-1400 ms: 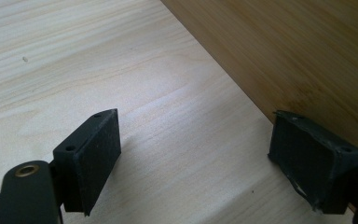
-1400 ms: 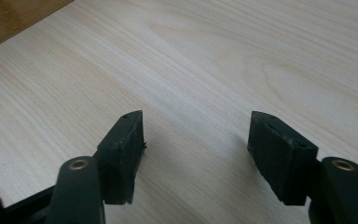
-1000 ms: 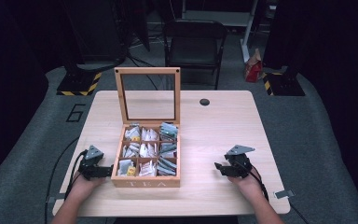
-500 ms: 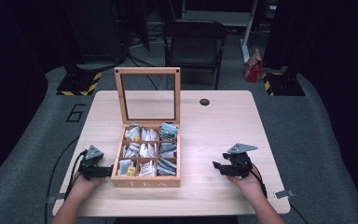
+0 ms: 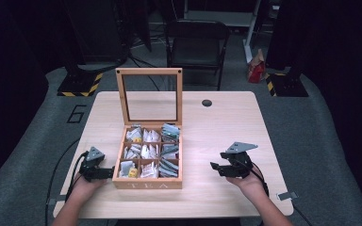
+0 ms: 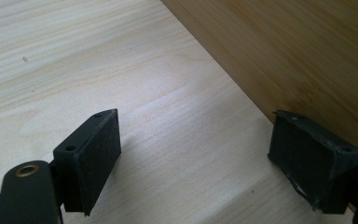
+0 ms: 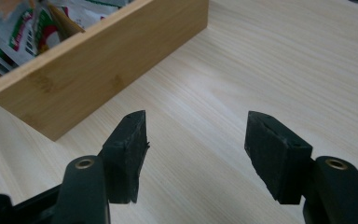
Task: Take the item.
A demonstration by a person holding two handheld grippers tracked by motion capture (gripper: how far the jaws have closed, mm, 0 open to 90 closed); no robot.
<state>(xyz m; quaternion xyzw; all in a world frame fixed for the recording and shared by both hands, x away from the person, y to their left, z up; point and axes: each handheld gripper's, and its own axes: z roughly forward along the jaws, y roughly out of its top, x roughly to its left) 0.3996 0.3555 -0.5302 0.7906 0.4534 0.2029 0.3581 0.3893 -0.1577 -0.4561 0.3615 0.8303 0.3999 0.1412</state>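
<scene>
From the high view, a wooden tea box [image 5: 148,157] sits on the pale worktop [image 5: 217,127] a little left of centre, its glass-paned lid [image 5: 149,96] standing upright at the back. The compartments hold tea packets [image 5: 143,151] (mostly white and grey, with a yellow one in the near left cell). The left gripper [image 5: 104,173] rests just beside the box's left wall, near its front corner, with the person's hand behind it. The right gripper [image 5: 215,167] is held above the worktop to the right of the box, apart from it, its fingers pointing toward the box and a cable trailing back along the forearm. A small dark round fitting [image 5: 207,102] lies in the worktop near the far edge. Beyond the worktop stands a dark chair [image 5: 195,44] on a grey floor.

In the left gripper view, the two black fingers [image 6: 95,154] stand wide apart with nothing between them but bare worktop [image 6: 98,70]. The right-hand finger lies right up against the box's wooden side [image 6: 298,56]; whether it actually touches cannot be told.

In the right gripper view, the fingers [image 7: 128,151] are likewise spread apart and empty, hovering over the worktop [image 7: 279,65]. The box's corner [image 7: 98,65] lies ahead and to the left, well short of the fingers, with printed packets [image 7: 28,28] showing over its rim.
</scene>
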